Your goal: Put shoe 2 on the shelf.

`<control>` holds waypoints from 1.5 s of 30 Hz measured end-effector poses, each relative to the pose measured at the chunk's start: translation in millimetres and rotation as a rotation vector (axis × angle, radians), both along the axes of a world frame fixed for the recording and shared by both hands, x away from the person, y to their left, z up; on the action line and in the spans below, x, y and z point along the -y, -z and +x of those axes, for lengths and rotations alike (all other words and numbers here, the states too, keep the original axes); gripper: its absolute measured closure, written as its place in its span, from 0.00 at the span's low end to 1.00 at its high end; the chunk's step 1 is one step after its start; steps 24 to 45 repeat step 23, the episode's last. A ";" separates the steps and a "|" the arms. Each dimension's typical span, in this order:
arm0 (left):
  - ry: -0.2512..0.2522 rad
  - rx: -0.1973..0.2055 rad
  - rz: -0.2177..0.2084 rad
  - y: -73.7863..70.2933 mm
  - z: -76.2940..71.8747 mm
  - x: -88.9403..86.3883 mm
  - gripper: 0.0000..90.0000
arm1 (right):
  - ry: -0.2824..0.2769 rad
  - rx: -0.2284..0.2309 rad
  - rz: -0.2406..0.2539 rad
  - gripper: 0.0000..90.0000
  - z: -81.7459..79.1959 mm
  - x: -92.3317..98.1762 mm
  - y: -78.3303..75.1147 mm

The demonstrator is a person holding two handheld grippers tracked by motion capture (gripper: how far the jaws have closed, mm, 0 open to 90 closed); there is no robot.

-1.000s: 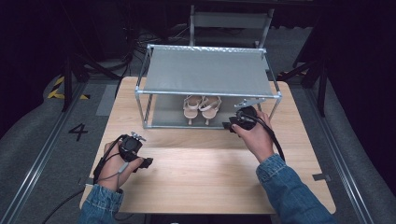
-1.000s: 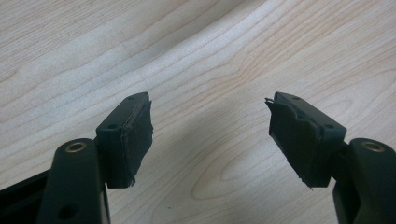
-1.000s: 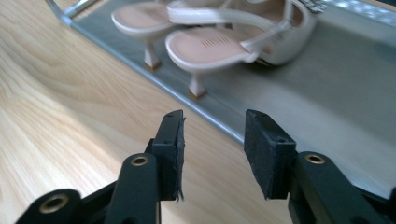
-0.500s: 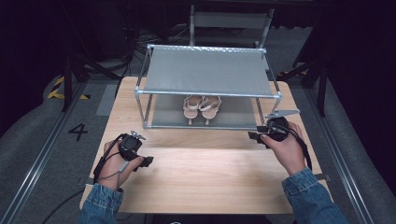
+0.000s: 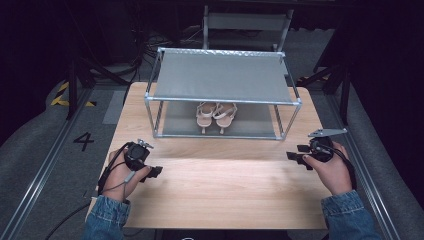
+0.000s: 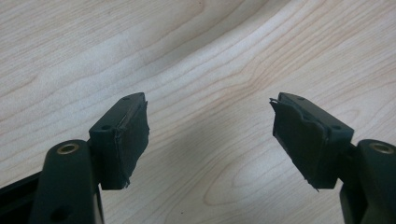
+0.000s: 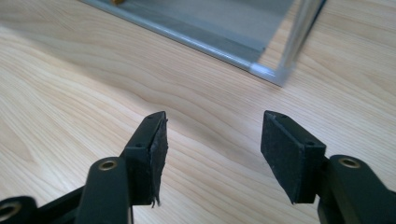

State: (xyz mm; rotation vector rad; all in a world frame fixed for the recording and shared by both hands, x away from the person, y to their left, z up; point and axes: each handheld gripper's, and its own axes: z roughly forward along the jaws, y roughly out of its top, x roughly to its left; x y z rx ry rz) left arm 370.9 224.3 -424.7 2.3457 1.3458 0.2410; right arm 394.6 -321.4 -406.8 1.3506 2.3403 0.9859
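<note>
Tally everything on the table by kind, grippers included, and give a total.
Sandals: 2, side by side on the lower shelf
Shoe rack: 1, grey with two shelves
Grippers: 2, left gripper and right gripper, both open with nothing between the jaws
Total: 5

The near half of the table point(image 5: 220, 195) is left bare between the grippers. Farther back, passage is blocked by the rack point(image 5: 222, 80), whose lower shelf is open at the front, with sandals point(image 5: 216, 115) set mid-shelf.
</note>
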 end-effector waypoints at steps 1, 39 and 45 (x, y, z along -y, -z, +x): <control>0.000 0.000 0.003 -0.1 0.2 -1.8 0.30 | 0.009 -0.002 0.002 0.44 0.4 4.6 2.1; -0.035 -0.011 0.013 9.2 4.6 -21.0 0.25 | 0.059 -0.162 -0.142 0.39 -1.4 39.4 32.1; -0.035 -0.011 0.013 9.2 4.6 -21.0 0.25 | 0.059 -0.162 -0.142 0.39 -1.4 39.4 32.1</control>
